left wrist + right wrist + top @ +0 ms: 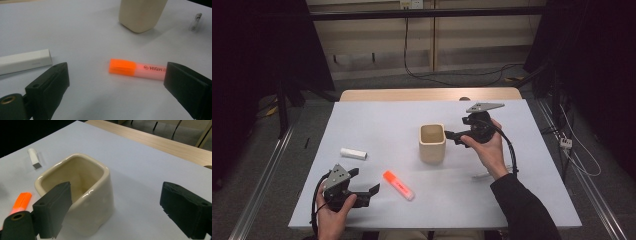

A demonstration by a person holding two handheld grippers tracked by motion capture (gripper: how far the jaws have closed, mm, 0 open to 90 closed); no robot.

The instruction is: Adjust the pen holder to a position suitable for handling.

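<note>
White covering lay over the table, whose bare wooden edge showed at the far side, with dark curtains to either side and cables trailing across the grey floor behind. Near the middle of the table stood a cream cup, upright, squarish with rounded corners, and nothing could be seen inside it.

Just right of the cup, the right gripper was held in a hand above the table, pointing left at the cup. Its jaws stood wide apart and gripped nothing. In the right gripper view the cup sat close ahead, one jaw over its near rim and the other well clear on bare table; whether that near jaw touched the rim I could not tell.

At the near left, the left gripper rested low by the table's edge, held in the other hand. Its jaws were also spread wide and empty. In the left gripper view an orange-capped highlighter lay flat on the table between and just beyond the jaws, touching neither as far as could be seen. In the high view the highlighter lay slantwise between that gripper and the cup.

A white stick lay flat left of the cup, apart from everything else. A small clear thing lay farther off, too small to name.
</note>
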